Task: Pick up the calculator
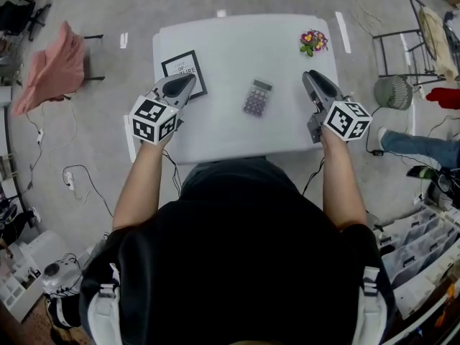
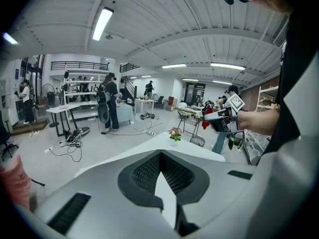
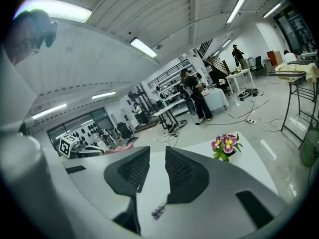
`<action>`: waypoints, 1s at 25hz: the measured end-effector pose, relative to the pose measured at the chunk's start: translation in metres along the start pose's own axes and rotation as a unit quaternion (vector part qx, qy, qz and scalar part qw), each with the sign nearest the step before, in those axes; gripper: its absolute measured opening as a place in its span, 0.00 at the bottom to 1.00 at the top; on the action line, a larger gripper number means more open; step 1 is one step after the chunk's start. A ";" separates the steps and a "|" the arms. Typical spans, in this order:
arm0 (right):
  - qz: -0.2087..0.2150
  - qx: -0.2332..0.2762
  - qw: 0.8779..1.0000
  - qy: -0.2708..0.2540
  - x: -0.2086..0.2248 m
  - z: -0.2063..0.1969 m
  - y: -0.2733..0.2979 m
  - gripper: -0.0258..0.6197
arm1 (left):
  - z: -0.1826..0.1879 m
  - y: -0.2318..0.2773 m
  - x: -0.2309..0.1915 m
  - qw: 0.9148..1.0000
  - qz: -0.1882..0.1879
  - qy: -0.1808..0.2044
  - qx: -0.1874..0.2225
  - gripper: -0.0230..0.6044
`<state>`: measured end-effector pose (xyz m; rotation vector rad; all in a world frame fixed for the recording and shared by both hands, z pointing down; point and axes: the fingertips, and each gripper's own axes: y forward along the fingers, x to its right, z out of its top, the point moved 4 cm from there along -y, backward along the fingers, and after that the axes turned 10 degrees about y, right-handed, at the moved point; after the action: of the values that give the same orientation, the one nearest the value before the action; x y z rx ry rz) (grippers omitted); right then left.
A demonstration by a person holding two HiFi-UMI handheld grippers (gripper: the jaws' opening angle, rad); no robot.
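Seen from above, a person stands at the near edge of a white rectangular worktop (image 1: pixel 230 38), holding a gripping tool in each hand. The left claw (image 1: pixel 187 82) hovers over the worktop's left side, clenched, with nothing between its jaws. A small grey pocket calculator (image 1: pixel 257 97) with a green display lies flat near the middle of the worktop, between the two claws and touched by neither. The right claw (image 1: pixel 308 77) hovers to its right, jaws parted and empty. The pick-up looks not yet begun: reaching in, closing on the calculator and lifting it all remain. Also on the worktop are a black-framed white sign (image 1: pixel 184 72) at the left, beside the left claw's tip, and a small bunch of purple and yellow flowers (image 1: pixel 313 42) at the far right corner. Around the worktop is a grey concrete floor (image 1: pixel 108 142) with trailing cables. A pink cloth (image 1: pixel 50 67) is draped at the far left, and a metal rack (image 1: pixel 402 49) stands at the right.
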<state>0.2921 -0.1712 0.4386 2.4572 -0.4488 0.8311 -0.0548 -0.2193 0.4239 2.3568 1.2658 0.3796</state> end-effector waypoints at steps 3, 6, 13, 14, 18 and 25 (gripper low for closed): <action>0.006 -0.015 1.000 -0.001 0.009 -0.003 0.008 0.20 | -0.002 0.010 0.002 1.000 0.001 -0.005 -0.005 0.06; 0.012 -0.023 1.000 0.003 0.018 -0.006 0.016 0.20 | -0.006 0.019 0.004 1.000 0.001 -0.008 -0.010 0.06; 0.021 -0.068 0.997 0.002 0.042 -0.024 0.033 0.22 | -0.023 0.043 0.009 0.999 0.003 -0.014 -0.031 0.06; 0.024 -0.075 0.997 0.003 0.044 -0.027 0.035 0.23 | -0.023 0.046 0.010 0.999 0.003 -0.016 -0.033 0.06; 0.027 -0.097 0.995 0.001 0.052 -0.039 0.047 0.24 | -0.030 0.056 0.012 0.999 0.002 -0.028 -0.035 0.06; 0.024 -0.157 0.987 0.002 0.074 -0.068 0.070 0.30 | -0.054 0.073 0.019 0.998 -0.003 -0.046 -0.053 0.06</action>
<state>0.2847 -0.2015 0.5570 2.1605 -0.5919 0.7230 -0.0149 -0.2257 0.5077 2.2539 1.1818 0.3253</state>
